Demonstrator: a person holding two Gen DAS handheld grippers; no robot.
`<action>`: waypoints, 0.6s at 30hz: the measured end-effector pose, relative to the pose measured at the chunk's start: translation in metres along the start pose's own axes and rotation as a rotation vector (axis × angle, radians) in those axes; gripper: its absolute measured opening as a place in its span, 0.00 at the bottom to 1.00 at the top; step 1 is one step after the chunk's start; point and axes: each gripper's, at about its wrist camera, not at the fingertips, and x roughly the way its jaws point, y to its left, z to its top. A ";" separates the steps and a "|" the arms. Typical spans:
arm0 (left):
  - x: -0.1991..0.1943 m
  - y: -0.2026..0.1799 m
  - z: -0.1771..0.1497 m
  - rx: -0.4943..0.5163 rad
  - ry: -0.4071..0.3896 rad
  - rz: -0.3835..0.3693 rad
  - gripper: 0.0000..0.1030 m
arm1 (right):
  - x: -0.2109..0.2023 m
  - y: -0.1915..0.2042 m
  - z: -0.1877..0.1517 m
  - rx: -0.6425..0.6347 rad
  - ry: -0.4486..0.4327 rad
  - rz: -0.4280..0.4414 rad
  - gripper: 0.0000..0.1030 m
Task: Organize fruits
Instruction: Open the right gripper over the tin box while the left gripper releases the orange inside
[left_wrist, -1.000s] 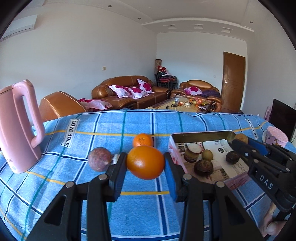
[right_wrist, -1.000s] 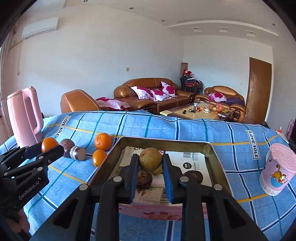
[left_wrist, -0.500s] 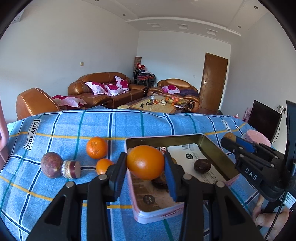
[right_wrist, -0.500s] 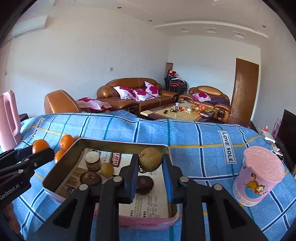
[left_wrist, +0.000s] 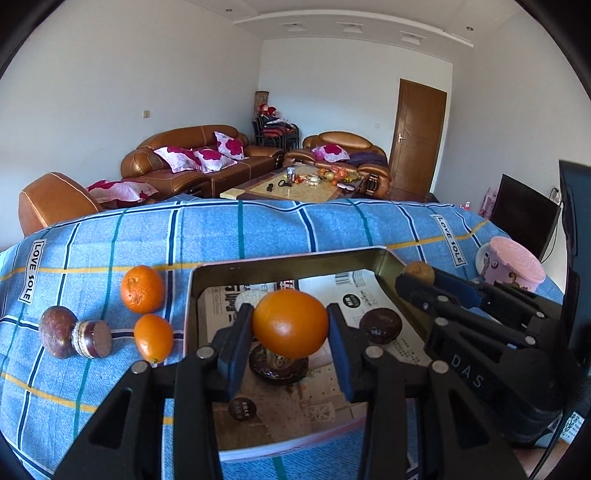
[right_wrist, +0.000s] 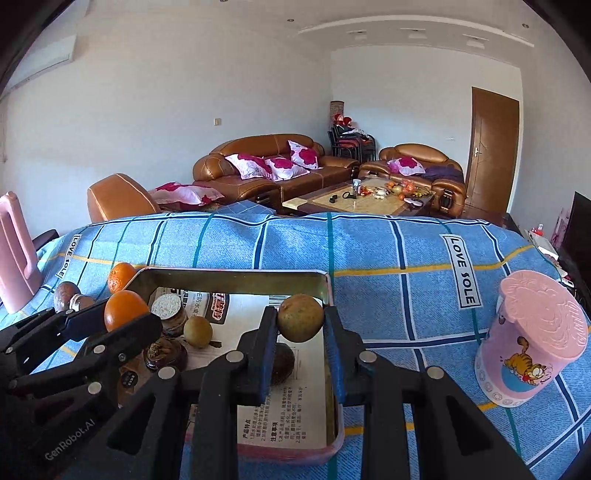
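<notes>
While clamped, orange (left_wrist: 290, 324) fills left jaws.

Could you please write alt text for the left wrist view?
The left gripper holds an orange above an open metal tin on a blue checked tablecloth. Two oranges lie left of the tin; the right gripper holds a brownish fruit.

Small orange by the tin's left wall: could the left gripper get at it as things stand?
Probably not yet. The left gripper is shut on a large orange above the tin. The small orange itself lies uncovered on the cloth.
</notes>
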 end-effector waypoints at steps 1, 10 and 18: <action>0.001 0.001 0.000 -0.006 0.005 0.001 0.41 | 0.003 0.002 0.000 -0.002 0.012 0.010 0.27; 0.003 -0.002 0.000 0.012 0.026 0.011 0.40 | 0.009 0.008 -0.001 -0.015 0.040 0.069 0.27; 0.001 -0.002 -0.001 0.007 0.013 0.027 0.40 | 0.012 0.007 -0.002 0.011 0.056 0.146 0.27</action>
